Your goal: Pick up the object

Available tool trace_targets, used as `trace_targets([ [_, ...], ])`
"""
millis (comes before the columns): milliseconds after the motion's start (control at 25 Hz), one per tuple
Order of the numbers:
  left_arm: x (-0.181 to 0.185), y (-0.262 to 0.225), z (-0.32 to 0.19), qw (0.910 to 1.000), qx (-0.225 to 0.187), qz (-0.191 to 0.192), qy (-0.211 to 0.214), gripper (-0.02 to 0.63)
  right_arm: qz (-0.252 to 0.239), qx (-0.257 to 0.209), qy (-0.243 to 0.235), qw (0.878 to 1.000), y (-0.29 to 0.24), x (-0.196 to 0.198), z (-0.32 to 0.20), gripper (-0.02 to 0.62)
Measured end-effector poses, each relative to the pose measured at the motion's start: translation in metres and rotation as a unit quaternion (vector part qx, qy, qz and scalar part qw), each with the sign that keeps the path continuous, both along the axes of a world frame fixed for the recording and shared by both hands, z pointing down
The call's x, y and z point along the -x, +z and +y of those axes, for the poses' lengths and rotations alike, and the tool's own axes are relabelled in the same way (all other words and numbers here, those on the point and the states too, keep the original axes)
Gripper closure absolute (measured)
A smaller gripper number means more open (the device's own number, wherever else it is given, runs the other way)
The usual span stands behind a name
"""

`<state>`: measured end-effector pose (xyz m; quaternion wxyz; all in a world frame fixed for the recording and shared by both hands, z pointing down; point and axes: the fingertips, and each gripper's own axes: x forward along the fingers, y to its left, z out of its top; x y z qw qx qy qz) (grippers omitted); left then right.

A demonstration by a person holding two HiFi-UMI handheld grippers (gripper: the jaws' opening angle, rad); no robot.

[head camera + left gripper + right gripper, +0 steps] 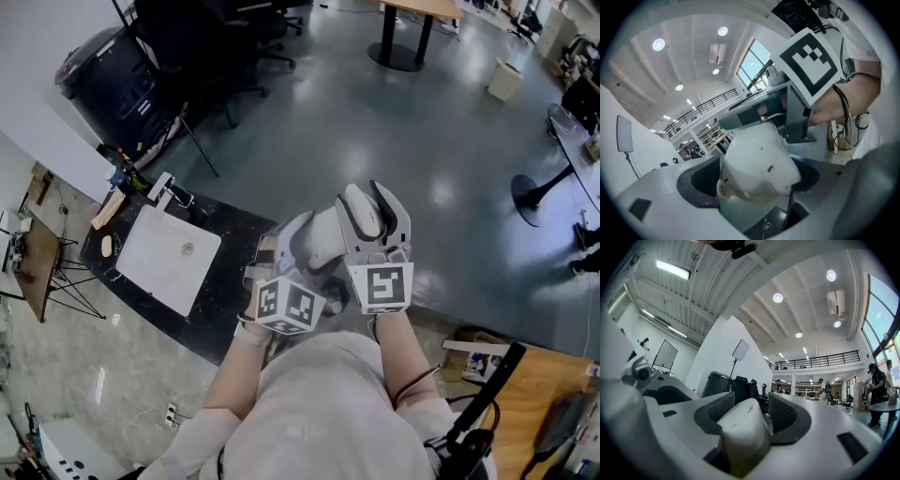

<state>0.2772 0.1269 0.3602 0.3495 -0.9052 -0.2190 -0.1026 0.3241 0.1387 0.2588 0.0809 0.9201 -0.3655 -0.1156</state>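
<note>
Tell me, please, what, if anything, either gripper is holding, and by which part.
Nothing is held: the left gripper and the right gripper both have their jaws apart with no object between them.

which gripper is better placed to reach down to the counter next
Left, probably. In the head view the counter lies to the left, on the left gripper's side; the right gripper is farther from it. Both are open, empty and held by the chest.
</note>
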Motion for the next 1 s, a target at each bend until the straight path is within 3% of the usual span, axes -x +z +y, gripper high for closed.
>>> trace_targets([
  [1000, 0.0028, -0.0013, 0.0043, 0.9999, 0.003, -0.008, -0.013, 0.198, -0.001, 0.006, -0.002, 1.0, -0.0026, 0.0034, 0.0029, 0.357],
])
